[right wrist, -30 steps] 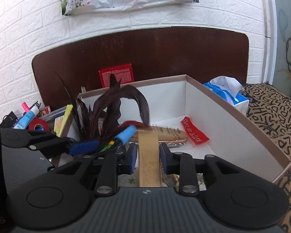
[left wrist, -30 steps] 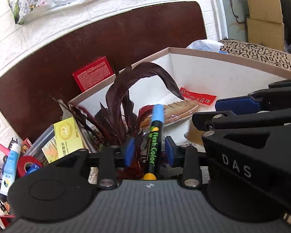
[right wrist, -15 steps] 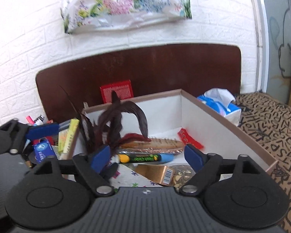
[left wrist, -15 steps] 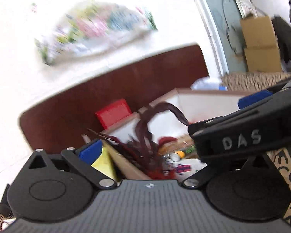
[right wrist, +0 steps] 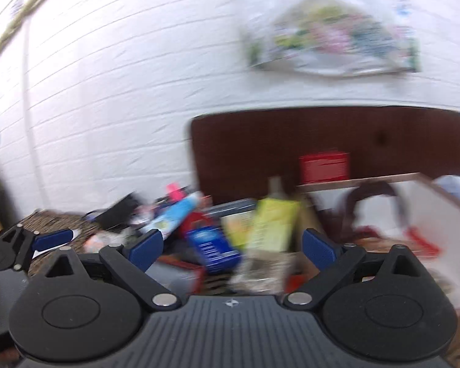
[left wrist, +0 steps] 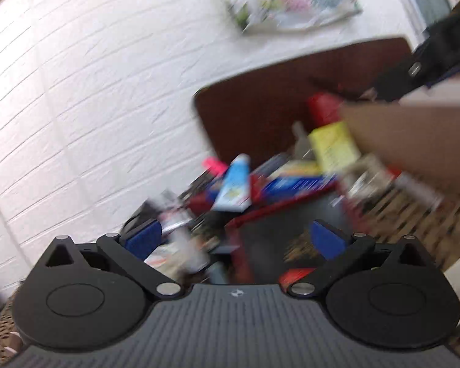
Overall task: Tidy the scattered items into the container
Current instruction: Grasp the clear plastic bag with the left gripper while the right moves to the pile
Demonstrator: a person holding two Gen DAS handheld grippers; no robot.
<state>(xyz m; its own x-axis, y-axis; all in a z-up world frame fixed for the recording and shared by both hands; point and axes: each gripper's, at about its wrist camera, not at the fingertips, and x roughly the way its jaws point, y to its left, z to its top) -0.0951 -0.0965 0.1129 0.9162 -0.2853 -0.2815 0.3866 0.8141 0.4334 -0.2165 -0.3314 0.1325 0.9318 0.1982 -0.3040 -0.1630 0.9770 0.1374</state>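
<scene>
Blue-padded jaws on both tools stood wide apart with nothing between them: the left gripper [left wrist: 234, 239] and the right gripper [right wrist: 232, 242] had each just been opening, and neither had hold of any article. Both views were heavily smeared. The container, a pale cardboard box [right wrist: 438, 211] with a brown rim, sat at the right of the right wrist view with dark feathers [right wrist: 374, 193] inside it; in the left wrist view only its brown outer wall [left wrist: 414, 141] showed. The remaining scattered items lay in a heap beside that wall, among them a light blue tube [left wrist: 234, 184], a yellow packet [left wrist: 332, 145], a dark blue packet [right wrist: 213, 247], a pink object [left wrist: 214, 165] and a red-edged tray [left wrist: 279, 211]. A red box [right wrist: 323, 167] stood against the brown headboard [right wrist: 322, 135] behind. In my judgement the chief risk was a poor pick: the heap was tightly overlapped, so jaws coming in at speed could nudge or take a neighbouring item, or push items off the patterned cloth [left wrist: 420, 224]. The two tools also stood near each other, the left showing at the left edge of the right wrist view [right wrist: 30, 242], and could foul one another over one pile. No lettering was legible on any packet; blur had defeated every label.
</scene>
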